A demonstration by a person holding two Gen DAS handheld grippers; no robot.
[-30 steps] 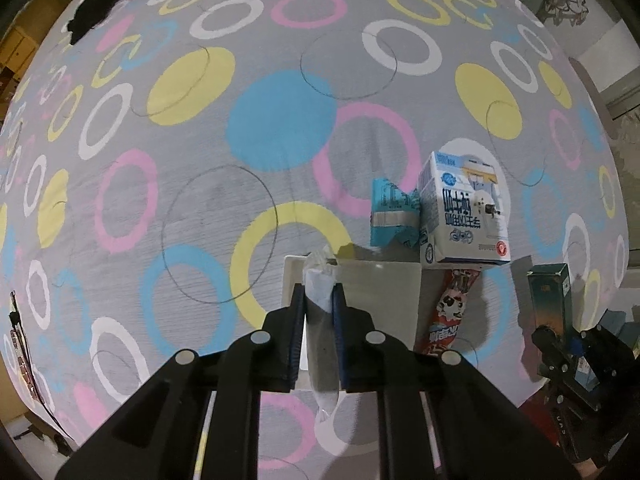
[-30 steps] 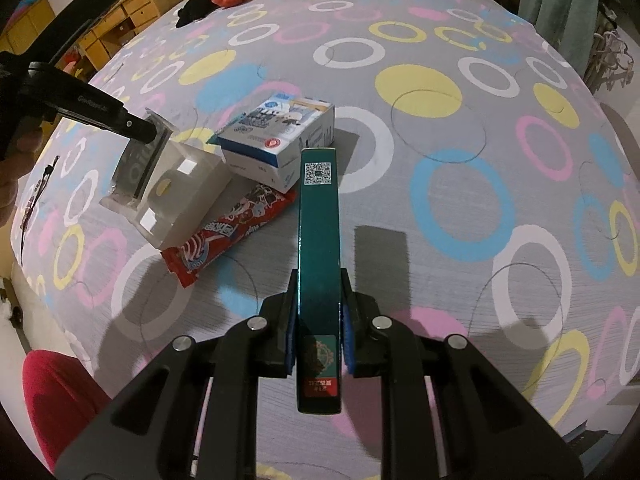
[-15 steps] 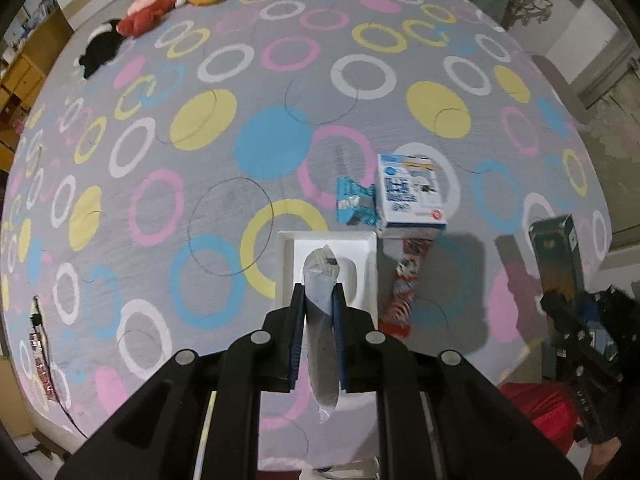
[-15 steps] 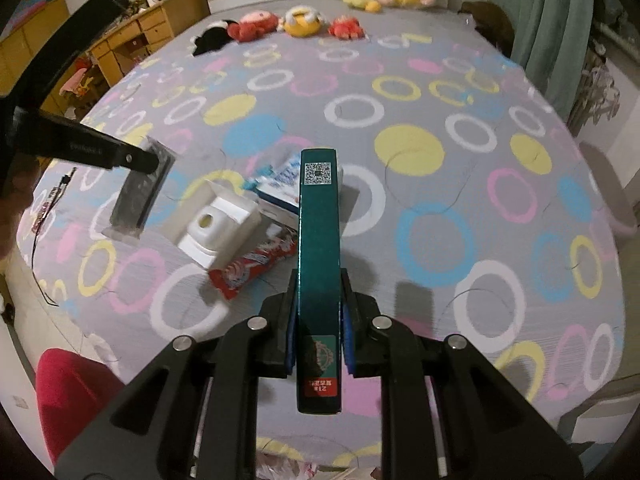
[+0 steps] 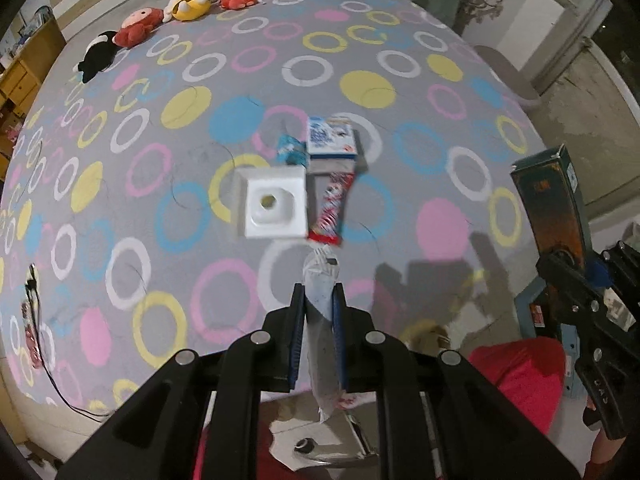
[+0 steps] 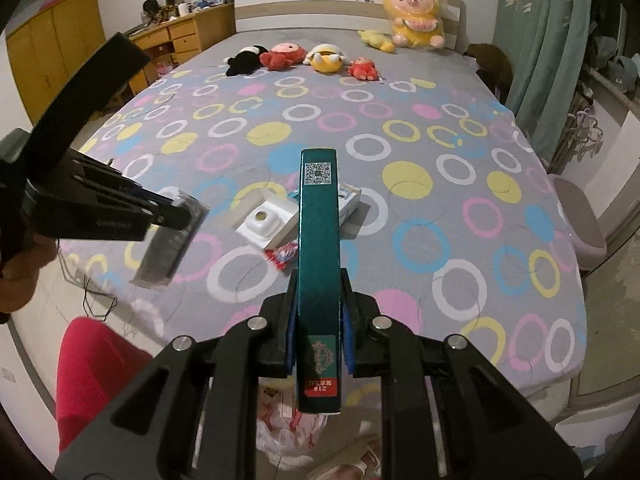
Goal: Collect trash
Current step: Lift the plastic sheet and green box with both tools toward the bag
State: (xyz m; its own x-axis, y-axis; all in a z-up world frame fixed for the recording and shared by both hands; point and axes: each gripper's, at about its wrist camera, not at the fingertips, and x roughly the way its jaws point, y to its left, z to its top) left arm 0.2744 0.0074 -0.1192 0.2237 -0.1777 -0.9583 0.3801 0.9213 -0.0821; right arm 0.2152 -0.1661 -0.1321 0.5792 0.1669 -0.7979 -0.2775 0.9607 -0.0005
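My left gripper [image 5: 318, 296] is shut on a silvery plastic wrapper [image 5: 320, 280], held above the near edge of the bed; the wrapper also shows in the right wrist view [image 6: 170, 240]. My right gripper [image 6: 318, 284] is shut on a long dark green box [image 6: 319, 240], also seen at the right in the left wrist view [image 5: 554, 204]. On the bedspread lie a white square tray [image 5: 274, 206], a red snack wrapper [image 5: 332, 208], a white and blue carton [image 5: 331, 138] and a small blue packet [image 5: 290, 149].
Several plush toys [image 6: 304, 56] lie near the headboard. A wooden desk [image 6: 188, 36] stands at the left, green curtains [image 6: 540, 40] at the right. A bag with pink and white trash [image 6: 288, 420] sits on the floor below the grippers. A cable [image 5: 44, 344] hangs at the bed's left edge.
Both grippers have pulled back and up from the bed, each still holding its item. The tray, red wrapper and carton now look smaller and farther away.
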